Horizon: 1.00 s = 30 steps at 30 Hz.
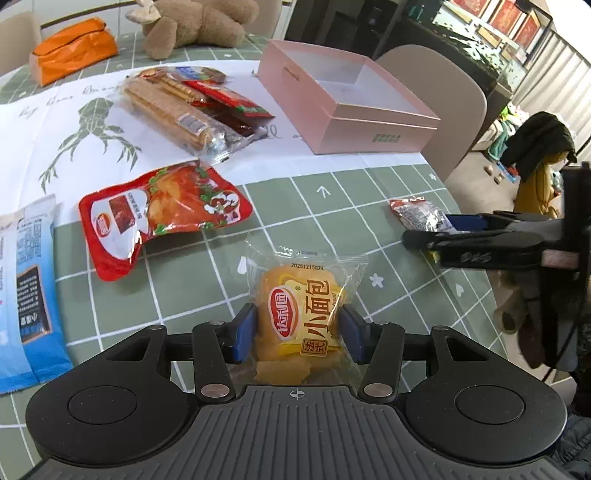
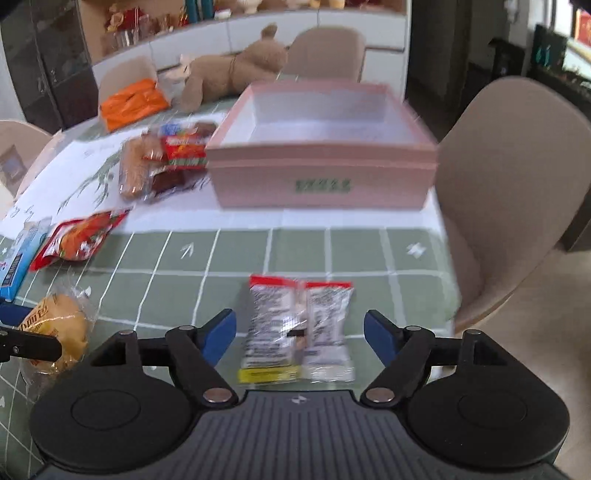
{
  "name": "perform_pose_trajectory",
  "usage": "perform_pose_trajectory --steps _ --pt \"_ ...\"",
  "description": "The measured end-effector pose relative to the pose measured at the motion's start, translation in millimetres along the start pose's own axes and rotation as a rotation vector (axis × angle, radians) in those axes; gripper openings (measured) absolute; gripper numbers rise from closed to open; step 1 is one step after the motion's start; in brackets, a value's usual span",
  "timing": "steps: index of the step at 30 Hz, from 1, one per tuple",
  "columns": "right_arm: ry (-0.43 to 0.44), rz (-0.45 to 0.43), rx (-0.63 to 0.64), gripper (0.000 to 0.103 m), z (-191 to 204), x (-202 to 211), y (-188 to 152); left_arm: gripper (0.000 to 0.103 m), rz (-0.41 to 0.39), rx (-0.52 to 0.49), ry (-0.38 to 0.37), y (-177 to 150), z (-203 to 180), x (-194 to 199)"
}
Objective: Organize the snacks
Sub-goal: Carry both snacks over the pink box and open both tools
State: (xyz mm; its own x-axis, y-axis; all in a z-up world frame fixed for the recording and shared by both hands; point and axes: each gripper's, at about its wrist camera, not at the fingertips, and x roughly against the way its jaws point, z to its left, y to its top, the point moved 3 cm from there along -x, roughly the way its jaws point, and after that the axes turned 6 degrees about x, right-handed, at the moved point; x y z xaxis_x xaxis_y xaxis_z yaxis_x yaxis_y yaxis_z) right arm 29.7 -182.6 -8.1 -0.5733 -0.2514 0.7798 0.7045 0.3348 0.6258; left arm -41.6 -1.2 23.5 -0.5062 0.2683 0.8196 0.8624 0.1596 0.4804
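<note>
My left gripper [image 1: 297, 326] is shut on a yellow bread bun packet [image 1: 301, 310], its blue pads pressing both sides. The bun also shows in the right wrist view [image 2: 55, 332]. My right gripper [image 2: 300, 334] is open, its fingers on either side of a small red-and-silver snack packet [image 2: 295, 328] lying on the green grid tablecloth, apart from it. That packet shows in the left wrist view [image 1: 417, 214]. An open, empty pink box [image 2: 321, 170] stands beyond, also in the left wrist view [image 1: 343, 107].
A red pouch [image 1: 162, 210], a biscuit pack [image 1: 173, 110], red packets [image 1: 229, 99] and a blue bag [image 1: 26, 295] lie on the table. An orange bag [image 1: 74, 48] and teddy bear [image 1: 195, 22] sit at the far side. A beige chair [image 2: 509, 192] stands beside the table's right edge.
</note>
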Motion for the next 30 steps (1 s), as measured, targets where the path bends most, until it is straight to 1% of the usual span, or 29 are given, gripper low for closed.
perform_pose_trajectory --steps 1,2,3,4,6,8,9,10,11,12,13,14,15,16,17,19,20,22,23,25,26,27,28,29,30 --pt "-0.033 0.0 0.026 0.075 4 -2 0 0.054 -0.01 -0.001 -0.004 2 -1 2" --pt "-0.052 -0.014 0.052 0.063 8 0 0 0.054 -0.028 0.007 -0.018 6 -1 5" --pt "-0.049 -0.013 0.081 0.05 11 3 2 0.054 -0.049 0.023 -0.043 11 -2 8" --pt "-0.044 -0.013 0.094 0.049 11 7 4 0.054 -0.071 0.042 -0.075 19 -2 12" --pt "-0.032 -0.056 0.096 0.048 8 25 15 0.054 -0.133 0.065 -0.147 47 -7 24" --pt "-0.024 -0.141 0.091 0.048 2 51 37 0.054 -0.205 0.029 -0.201 88 -19 37" --pt "-0.032 -0.187 0.094 0.048 -1 61 50 0.054 -0.239 -0.001 -0.222 111 -28 43" --pt "-0.051 -0.236 0.103 0.048 -4 72 68 0.054 -0.276 -0.028 -0.251 141 -38 48" --pt "-0.069 -0.272 0.109 0.048 -7 77 83 0.055 -0.296 -0.035 -0.274 165 -44 49" --pt "-0.086 -0.303 0.112 0.048 -9 80 100 0.055 -0.301 -0.029 -0.292 193 -50 45" --pt "-0.104 -0.334 0.111 0.049 -13 80 119 0.055 -0.284 -0.014 -0.298 214 -53 36" --pt "-0.115 -0.352 0.11 0.05 -16 76 135 0.055 -0.236 0.006 -0.291 239 -55 18" --pt "-0.113 -0.357 0.109 0.058 -20 68 149 0.054 -0.207 0.02 -0.283 252 -55 4" --pt "-0.095 -0.338 0.107 0.065 -24 57 160 0.053 -0.191 0.032 -0.275 261 -52 -12" --pt "-0.085 -0.318 0.093 0.075 -30 48 167 0.053 -0.185 0.032 -0.276 266 -50 -24" --pt "-0.086 -0.293 0.058 0.075 -45 30 174 0.053 -0.18 0.024 -0.307 266 -41 -38" --pt "-0.104 -0.283 0.043 0.075 -52 24 174 0.053 -0.176 0.017 -0.325 266 -34 -45" --pt "-0.162 -0.257 0.005 0.075 -70 5 168 0.053 -0.18 0.01 -0.319 265 -19 -55" --pt "-0.198 -0.237 -0.018 0.075 -78 -6 164 0.053 -0.198 0.001 -0.296 267 -11 -60" --pt "-0.259 -0.192 -0.087 0.075 -98 -29 155 0.053 -0.255 -0.027 -0.195 271 6 -66" --pt "-0.268 -0.167 -0.119 0.074 -103 -40 150 0.053 -0.278 -0.043 -0.134 273 15 -71" --pt "-0.262 -0.131 -0.145 0.066 -107 -52 146 0.053 -0.284 -0.053 -0.085 274 24 -77" --pt "-0.243 -0.096 -0.157 0.06 -110 -62 141 0.053 -0.235 -0.092 -0.039 274 34 -86" --pt "-0.221 -0.068 -0.157 0.047 -109 -71 138 0.053 -0.211 -0.109 -0.018 274 44 -96" --pt "-0.208 -0.049 -0.14 0.043 -103 -78 137 0.053 -0.188 -0.134 0.005 273 52 -106"
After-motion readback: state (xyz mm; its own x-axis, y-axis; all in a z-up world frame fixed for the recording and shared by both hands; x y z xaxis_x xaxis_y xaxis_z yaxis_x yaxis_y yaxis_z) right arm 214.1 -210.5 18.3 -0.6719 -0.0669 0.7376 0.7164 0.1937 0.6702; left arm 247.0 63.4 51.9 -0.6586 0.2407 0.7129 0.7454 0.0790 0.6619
